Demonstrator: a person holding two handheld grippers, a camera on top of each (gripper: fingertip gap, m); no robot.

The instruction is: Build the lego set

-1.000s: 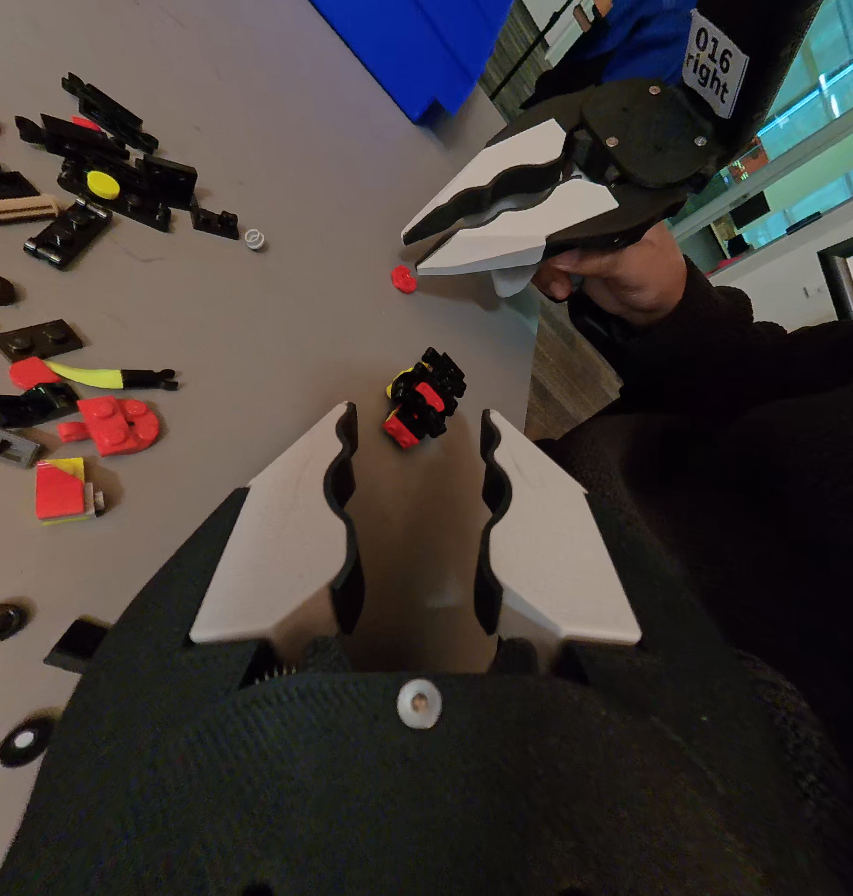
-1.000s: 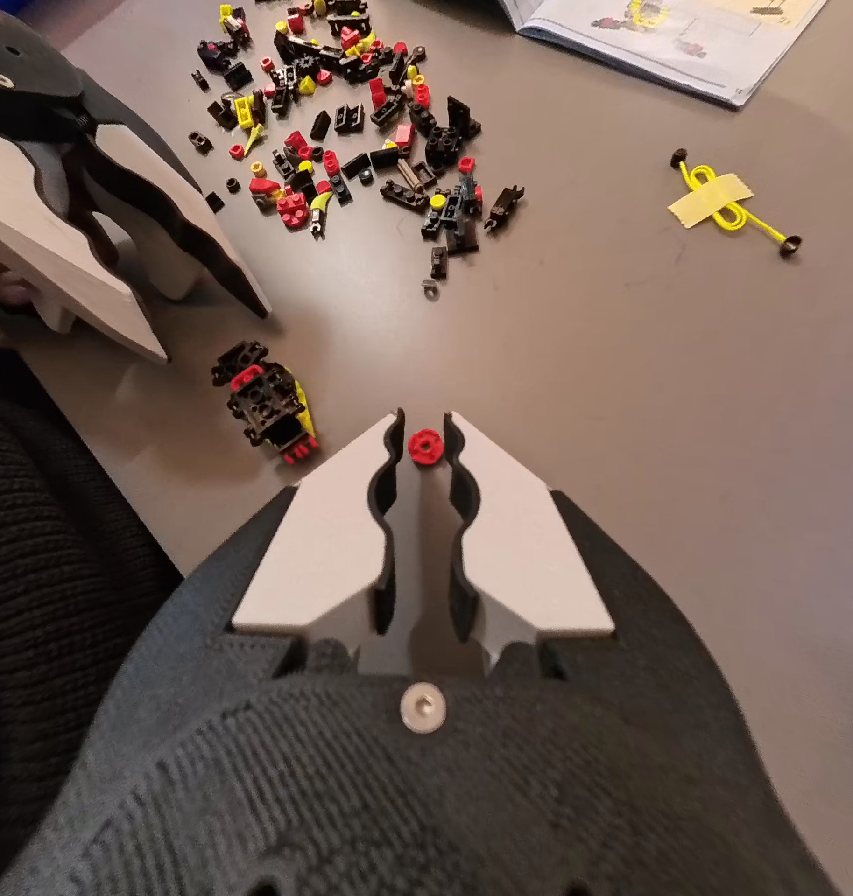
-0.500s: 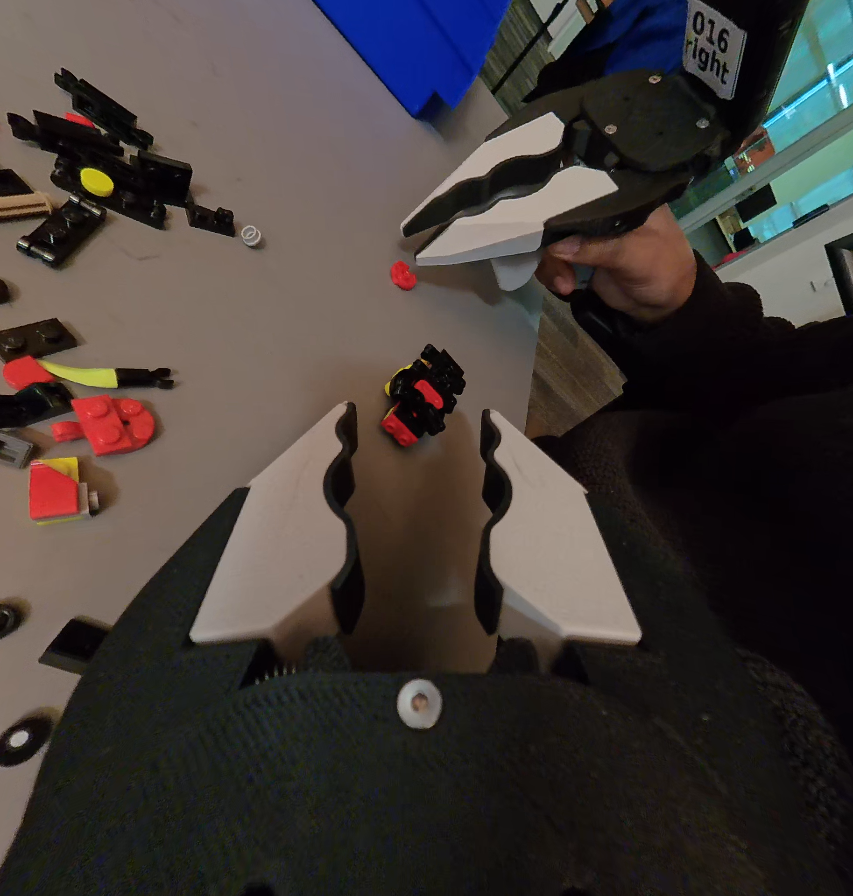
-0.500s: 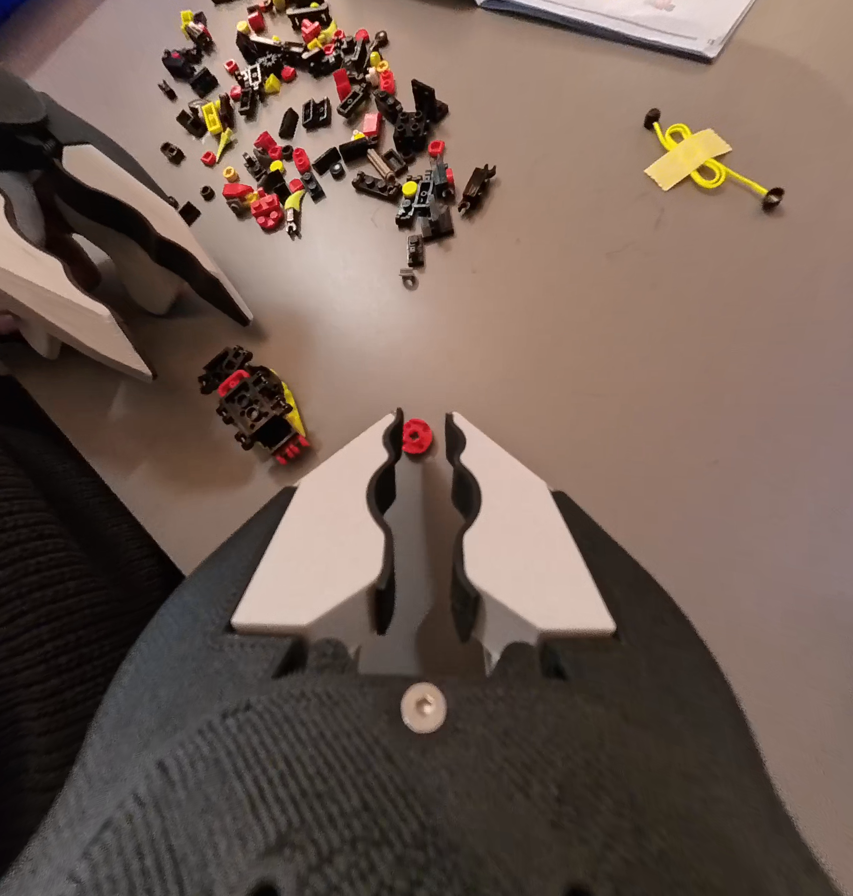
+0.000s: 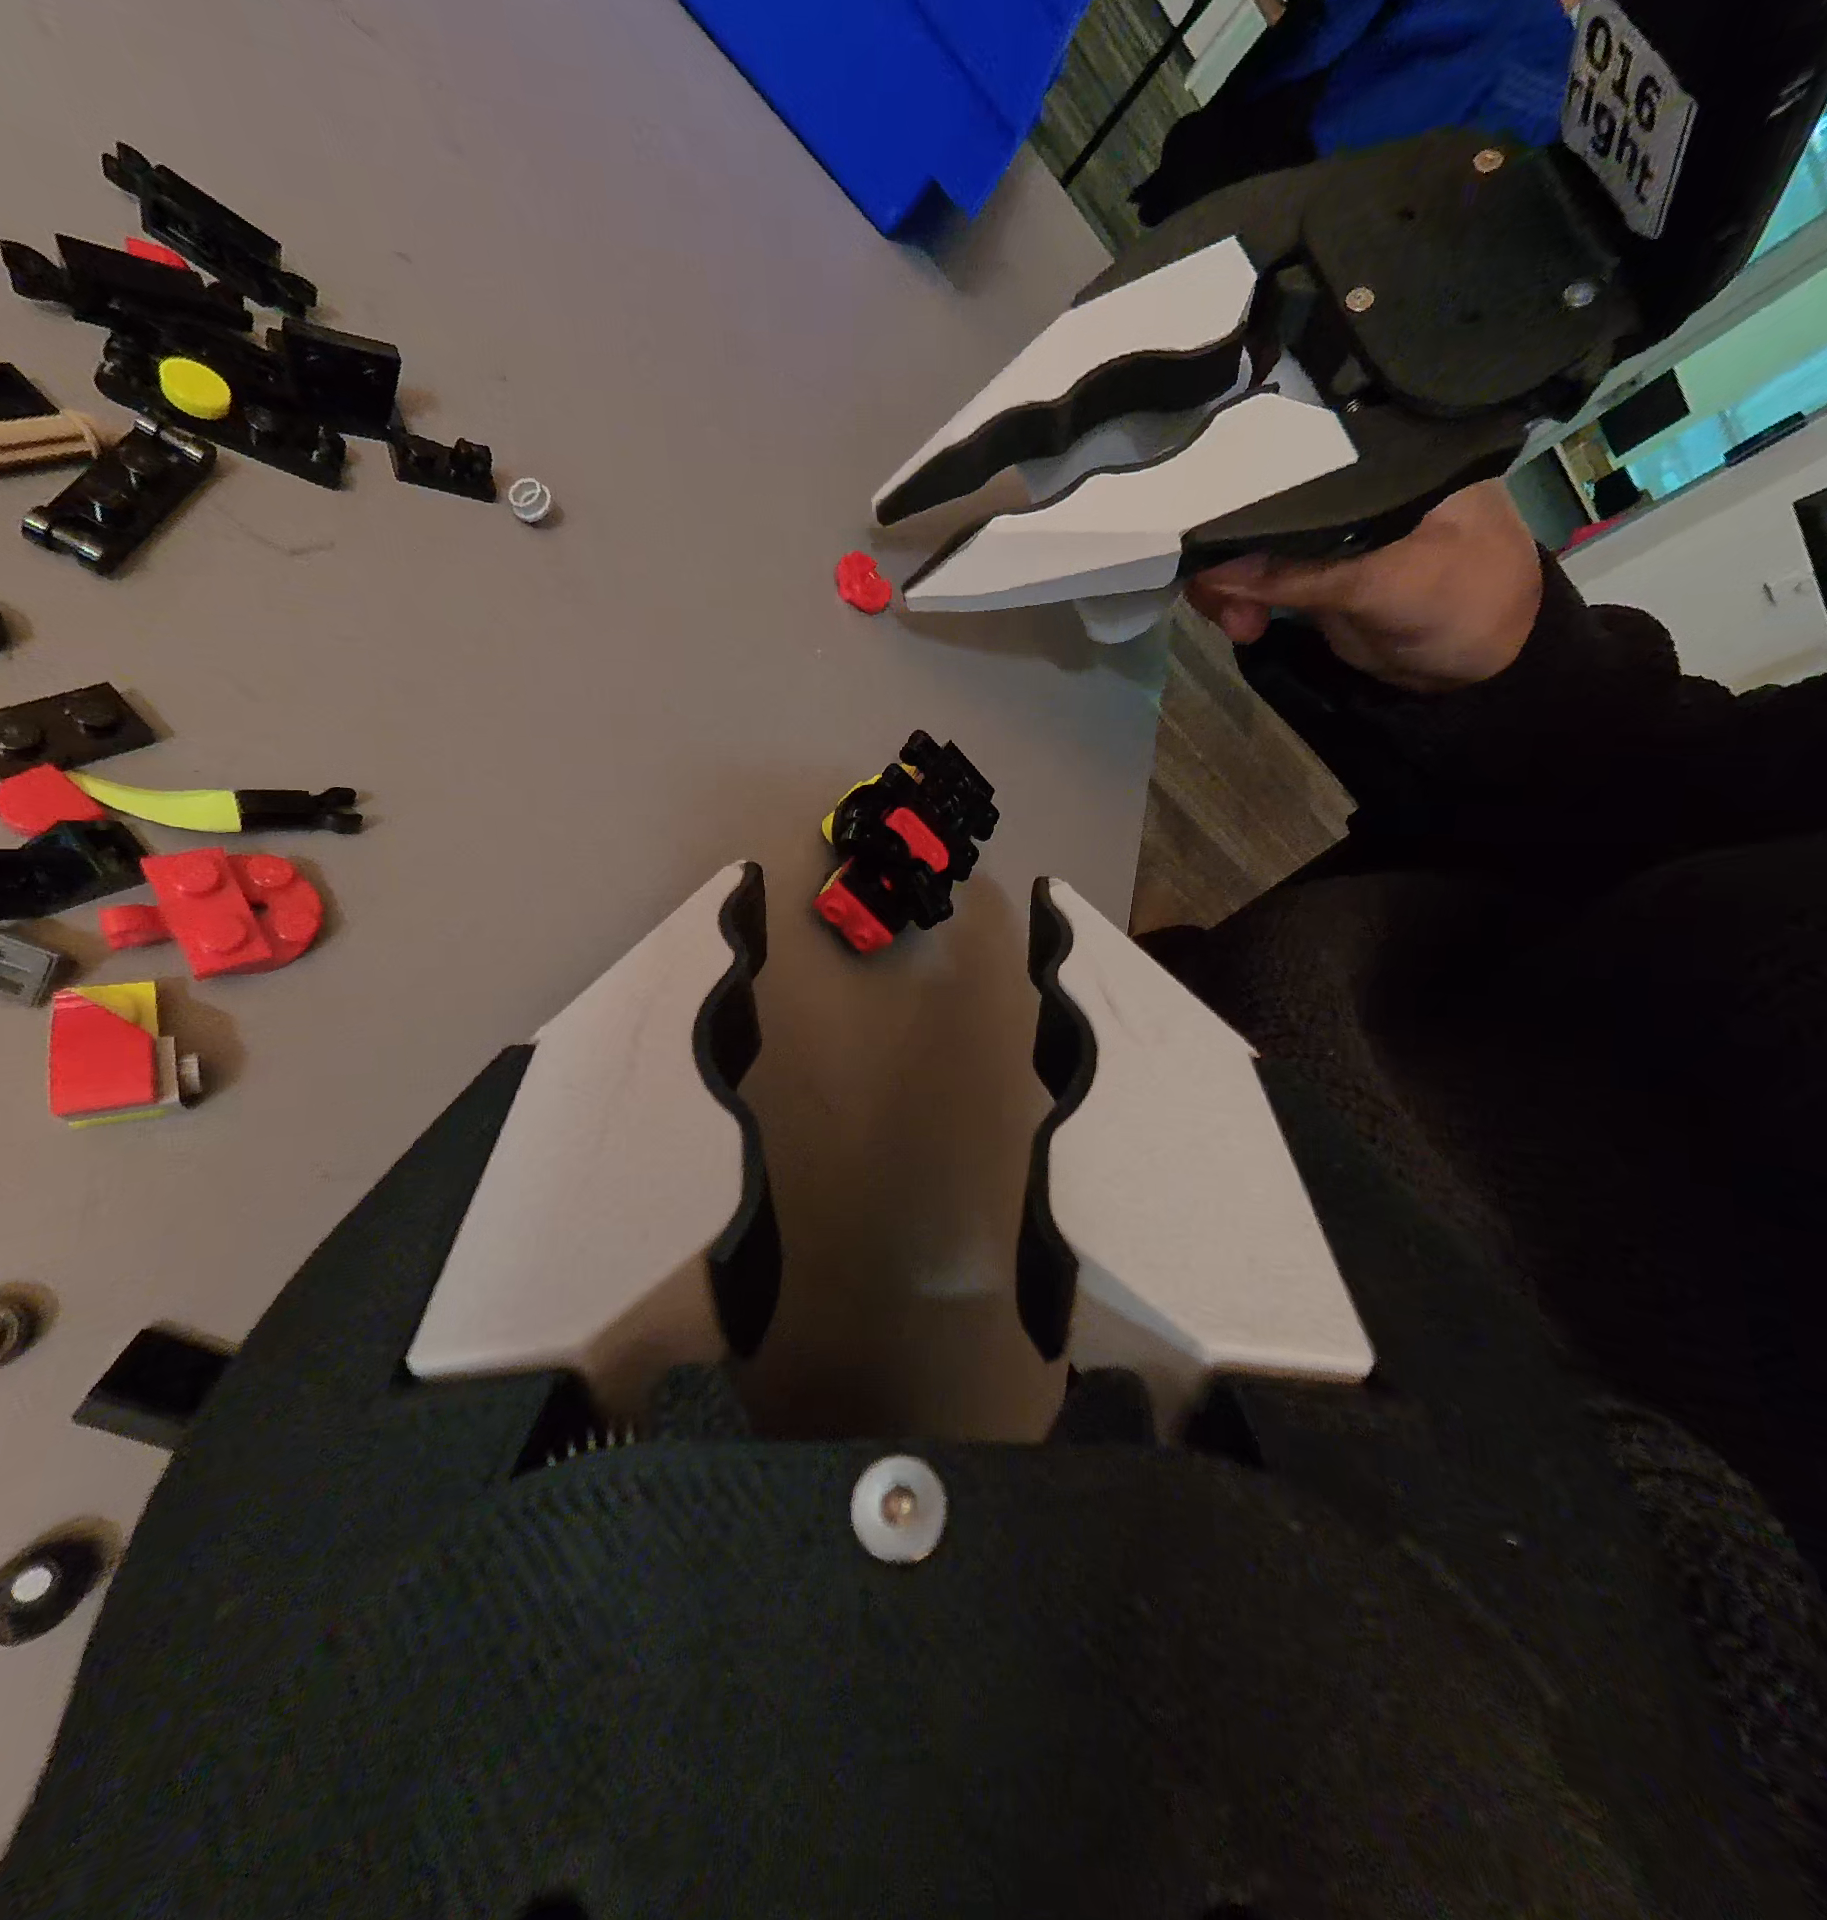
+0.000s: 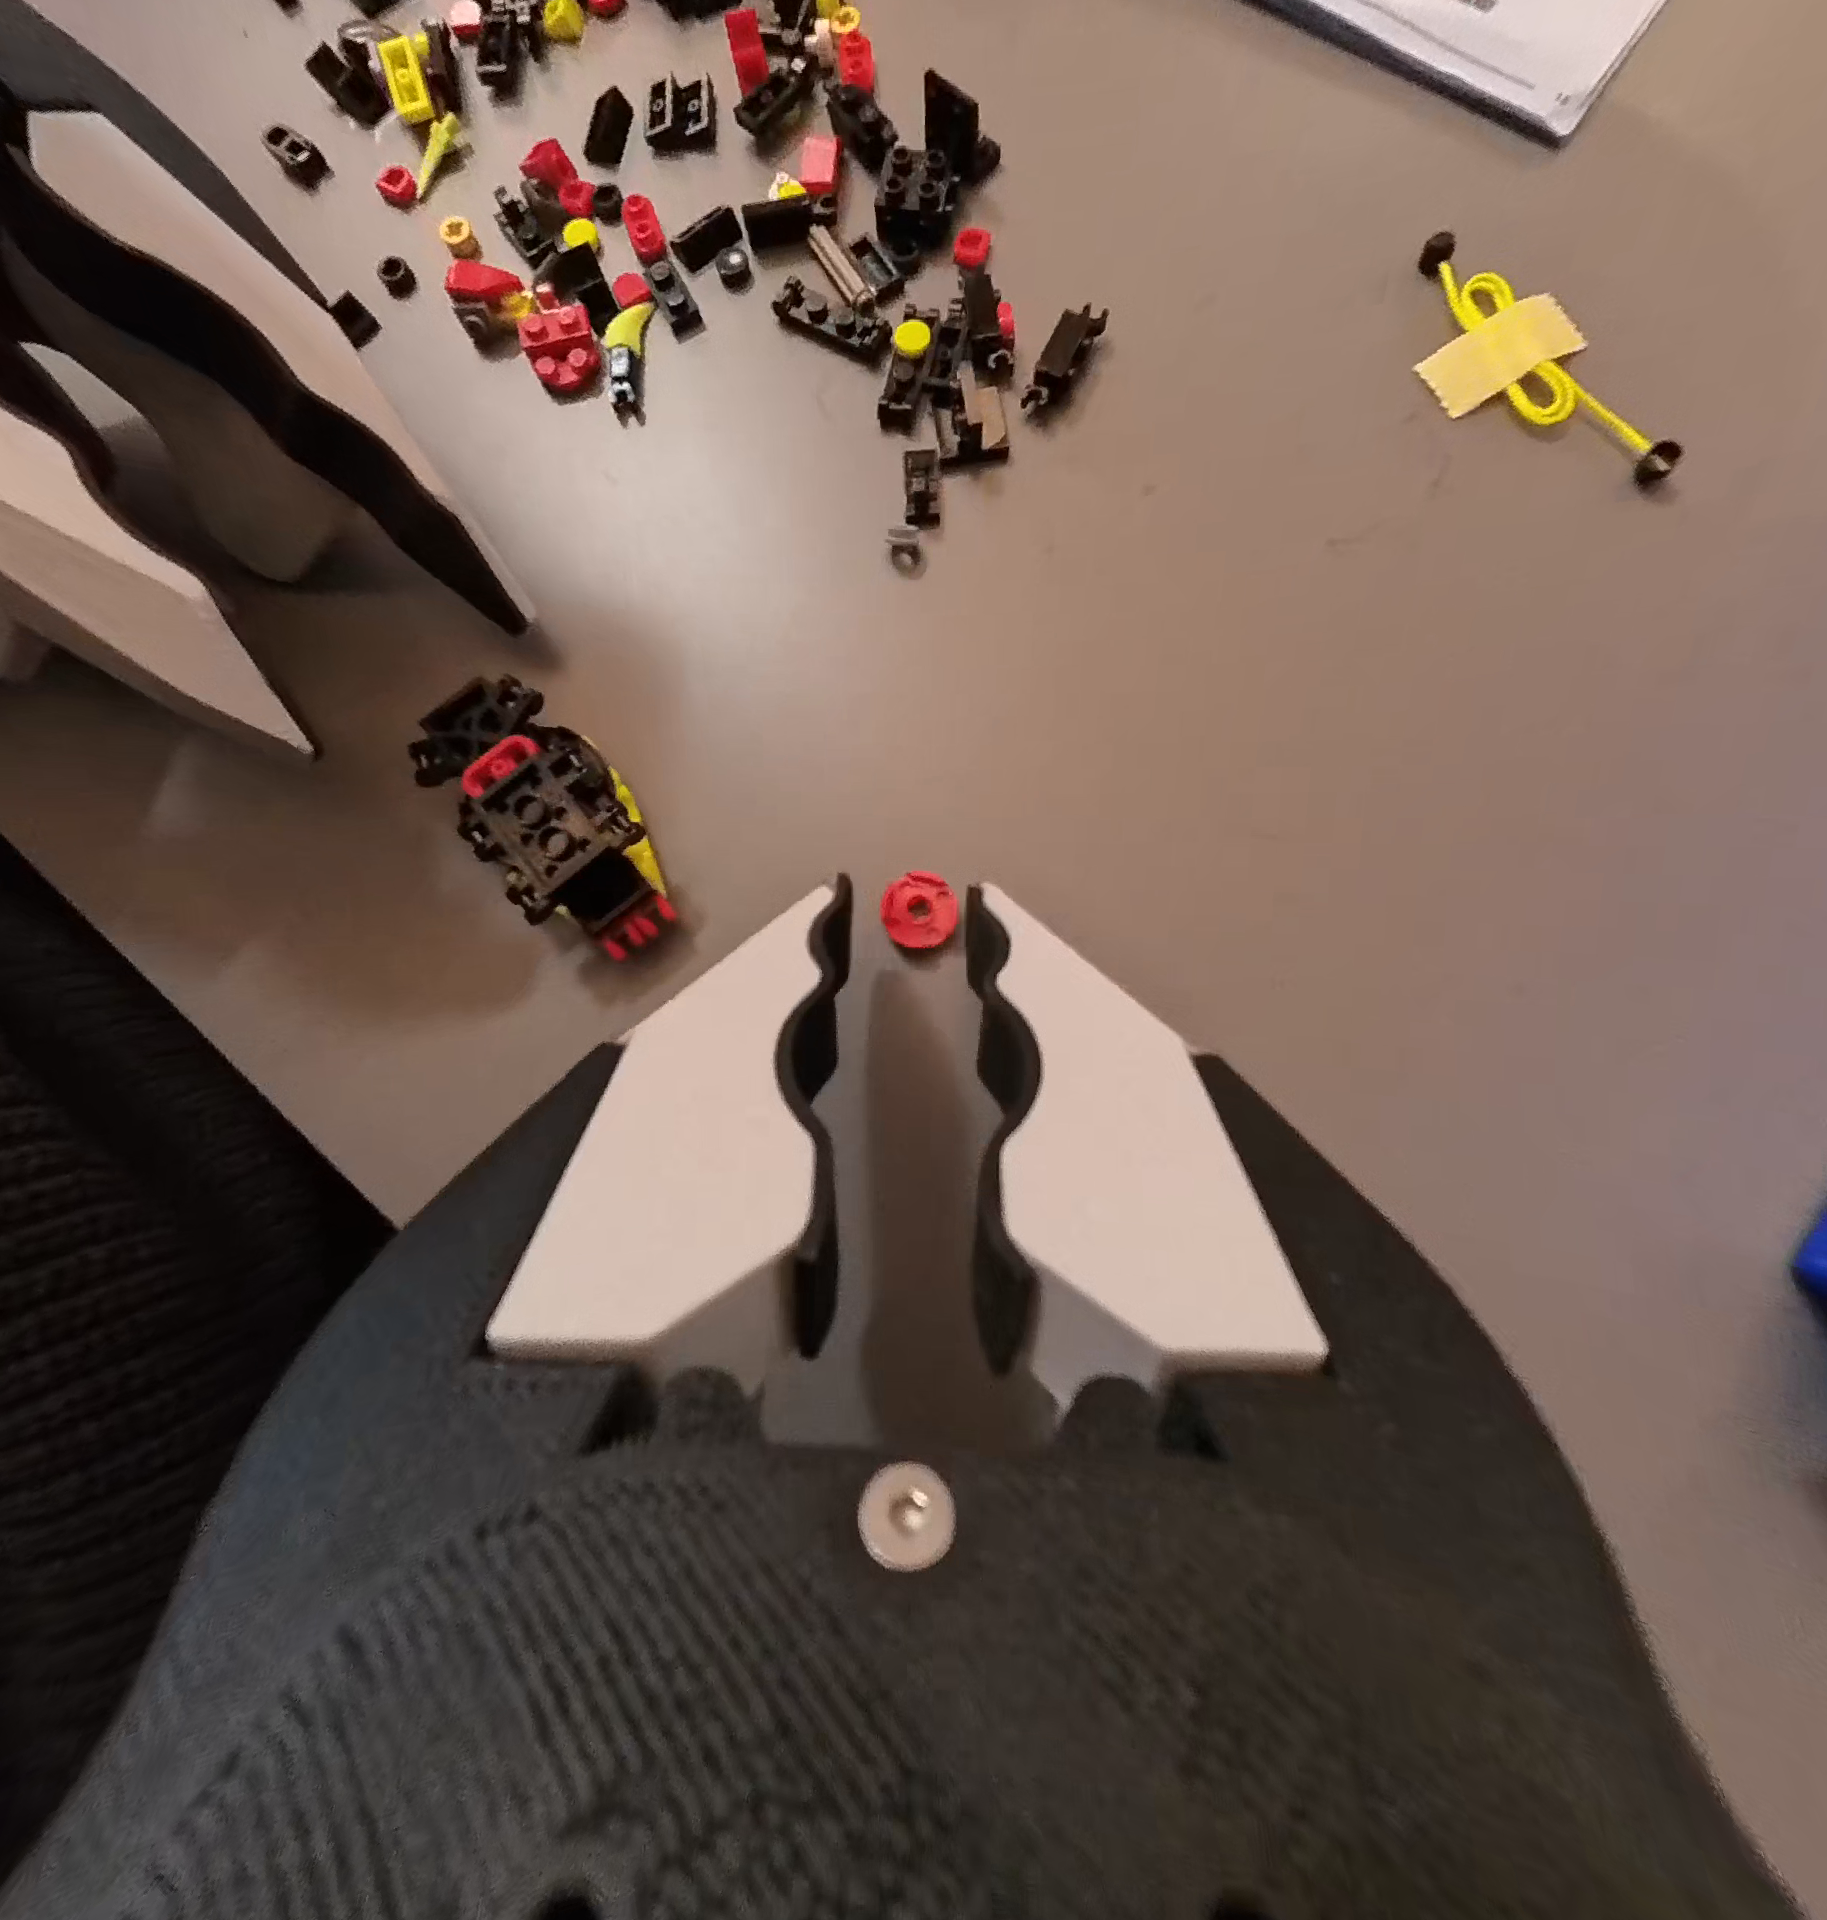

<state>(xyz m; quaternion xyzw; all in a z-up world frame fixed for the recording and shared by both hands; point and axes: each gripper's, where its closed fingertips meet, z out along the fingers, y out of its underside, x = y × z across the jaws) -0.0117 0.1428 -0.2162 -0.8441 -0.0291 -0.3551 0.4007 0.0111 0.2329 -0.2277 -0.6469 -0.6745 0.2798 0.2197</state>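
A small red round piece point(image 6: 917, 910) lies flat on the grey table point(image 6: 1304, 831) just ahead of my right gripper point(image 6: 907, 902). The right jaws are open a little and the pads do not touch it. It also shows in the left wrist view point(image 5: 863, 582), right at the tips of the right gripper point(image 5: 904, 551). A small black, red and yellow brick model point(image 5: 904, 842) lies on the table just beyond my left gripper point(image 5: 896, 894), which is open and empty. The model also shows in the right wrist view point(image 6: 545, 810), to the left of my right gripper.
A pile of loose black, red and yellow pieces point(image 6: 743, 229) lies farther back. A yellow string with tape point(image 6: 1511, 358) lies at the right, a booklet point(image 6: 1460, 52) at the back. A blue bin point(image 5: 888, 94) stands near the table's edge point(image 5: 1148, 727). Tip to tip, the grippers are about 10 centimeters apart.
My right gripper has opened a little around the red round piece and moved closer to the table. The left gripper has stayed open and nearly still.
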